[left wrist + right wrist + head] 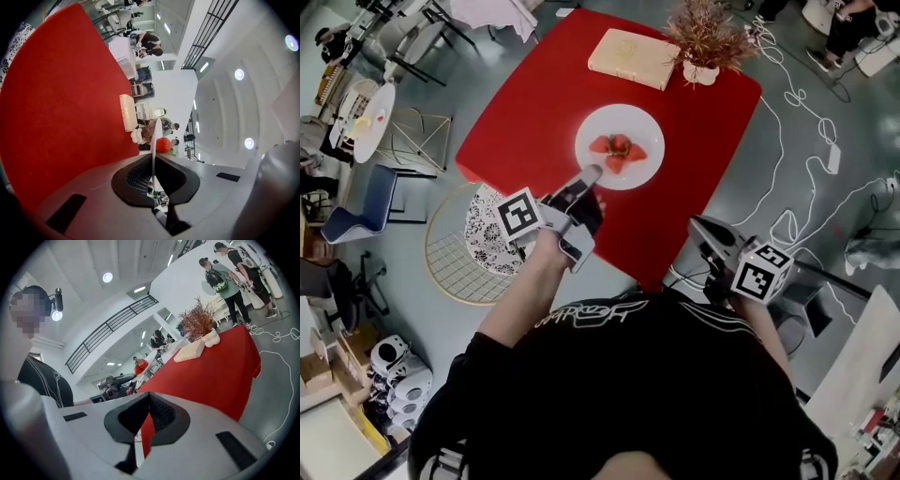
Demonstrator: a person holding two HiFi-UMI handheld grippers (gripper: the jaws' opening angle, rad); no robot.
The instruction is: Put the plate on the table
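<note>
Your left gripper point(591, 173) point(153, 156) has its fingers pinched on the near rim of the white plate point(592, 129) point(157, 127); the left gripper view shows the rim edge-on, clamped between the black pads. Three strawberries point(617, 150) point(163, 144) sit in the middle of the plate. The plate is over the red table point(525, 103) point(61, 93) point(211, 376), about its centre; can't tell if it touches the cloth.

Your right gripper point(697, 223) point(149, 397) has its fingers pressed together with nothing between them. It hangs off the near right edge of the table, well apart from the plate, pointing along the table.

Marker cubes: left point(518, 216), right point(761, 272).

Far side of the table: a cream book point(633, 58) point(126, 112) point(190, 352) lying flat, and just beside it a dried plant in a white pot point(705, 42) point(199, 324).

Floor: a round wire stool point(459, 267) left of the table under your left arm, white cables point(811, 169) to the right.
</note>
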